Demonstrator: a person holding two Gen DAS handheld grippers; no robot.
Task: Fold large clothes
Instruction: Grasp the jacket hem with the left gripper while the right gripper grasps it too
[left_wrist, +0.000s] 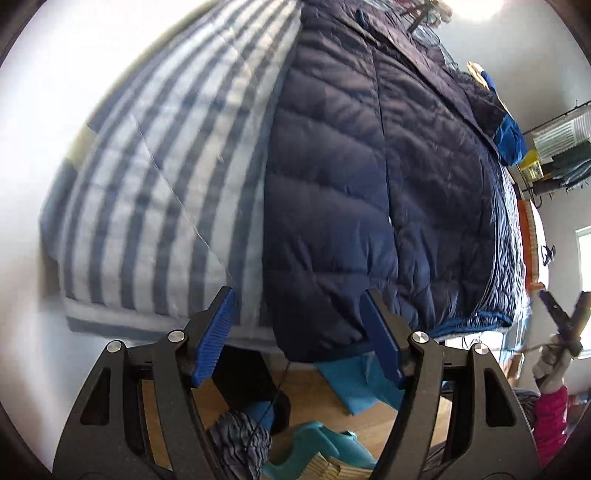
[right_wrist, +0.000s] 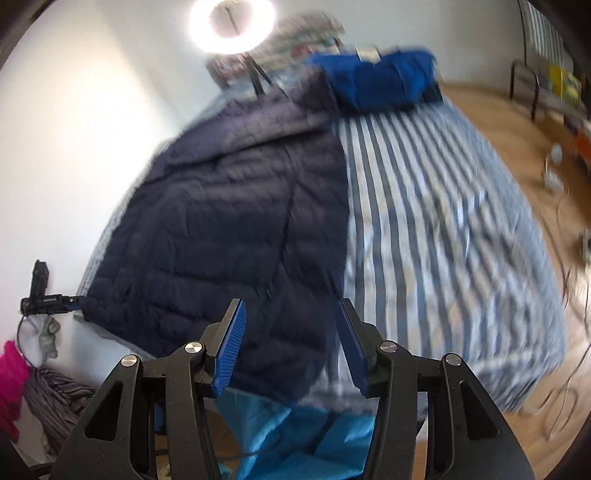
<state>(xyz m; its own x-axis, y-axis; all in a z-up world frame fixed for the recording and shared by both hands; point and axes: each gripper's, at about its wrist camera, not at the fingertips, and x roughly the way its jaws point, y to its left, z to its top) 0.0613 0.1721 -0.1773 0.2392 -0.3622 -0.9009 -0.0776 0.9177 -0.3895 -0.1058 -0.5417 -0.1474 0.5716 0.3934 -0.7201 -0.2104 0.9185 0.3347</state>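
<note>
Covering the bed is a blue-and-white striped quilt (left_wrist: 155, 192), with wooden flooring (right_wrist: 491, 122) beyond and a white wall (right_wrist: 92, 129) beside. The navy quilted puffer jacket (left_wrist: 351, 192) lies flat on it. The left gripper (left_wrist: 299, 339) and right gripper (right_wrist: 291, 345) hover over its hem, both spread apart, gripping nothing.

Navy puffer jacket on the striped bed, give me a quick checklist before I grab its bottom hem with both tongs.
1. Jacket spread out on the striped bedcover: ok.
2. Left tongs open, nothing between the pads: ok.
3. Right tongs open, empty: ok.
4. Hem within the left tongs' line, hanging over the bed edge: ok.
5. Blue folded garment lying at the collar end, touching the jacket or not: cannot tell.
6. Sleeves tucked flat: cannot tell, right wrist view is blurred.
</note>
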